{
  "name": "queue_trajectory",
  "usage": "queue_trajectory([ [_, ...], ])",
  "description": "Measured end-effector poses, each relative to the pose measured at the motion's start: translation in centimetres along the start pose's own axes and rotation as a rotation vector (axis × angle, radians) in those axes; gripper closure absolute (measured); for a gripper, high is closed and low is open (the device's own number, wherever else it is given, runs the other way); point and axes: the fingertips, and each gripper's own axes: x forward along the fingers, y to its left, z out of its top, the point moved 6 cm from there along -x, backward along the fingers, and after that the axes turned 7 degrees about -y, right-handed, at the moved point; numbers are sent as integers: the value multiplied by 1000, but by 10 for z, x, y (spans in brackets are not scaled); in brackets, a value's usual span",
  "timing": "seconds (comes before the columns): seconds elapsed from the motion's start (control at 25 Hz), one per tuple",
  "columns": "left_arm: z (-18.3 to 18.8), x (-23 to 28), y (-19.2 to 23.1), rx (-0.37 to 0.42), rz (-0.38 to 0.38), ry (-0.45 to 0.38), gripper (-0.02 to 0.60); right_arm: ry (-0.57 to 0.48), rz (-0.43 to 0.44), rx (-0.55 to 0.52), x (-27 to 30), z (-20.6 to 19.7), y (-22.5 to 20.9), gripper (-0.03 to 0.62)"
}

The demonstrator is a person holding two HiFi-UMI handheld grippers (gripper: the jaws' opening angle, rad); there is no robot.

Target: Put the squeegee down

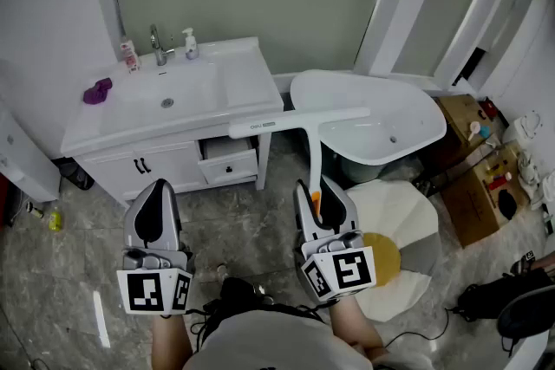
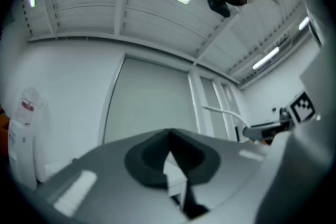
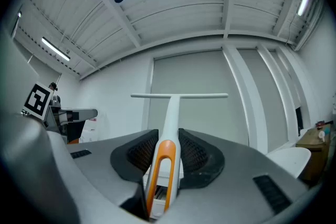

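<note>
The squeegee [image 1: 299,122] has a long white blade, a white handle and an orange loop at its end. My right gripper [image 1: 319,193] is shut on the handle, and the blade is held crosswise out in front, over the floor between the vanity and the bathtub. In the right gripper view the squeegee [image 3: 171,113] rises from between the black pads [image 3: 195,153], blade level at the top. My left gripper [image 1: 159,197] hovers to the left, shut with nothing in it. In its own view the left gripper [image 2: 170,153] has its pads together.
A white vanity [image 1: 247,87] with a sink, a faucet [image 1: 159,46], a soap bottle [image 1: 189,42] and a purple item [image 1: 97,91] stands ahead on the left, with one drawer [image 1: 229,162] ajar. A white bathtub [image 1: 412,113] lies to the right. Cardboard boxes [image 1: 475,186] sit at the far right.
</note>
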Motion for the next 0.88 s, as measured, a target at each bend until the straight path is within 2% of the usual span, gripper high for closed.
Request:
queue_trajectory([
  [0.4, -13, 24, 30, -1, 7, 4, 572, 4, 10, 6, 39, -13, 8, 476],
  [0.88, -42, 92, 74, -7, -25, -1, 572, 26, -28, -3, 117, -42, 1, 475],
])
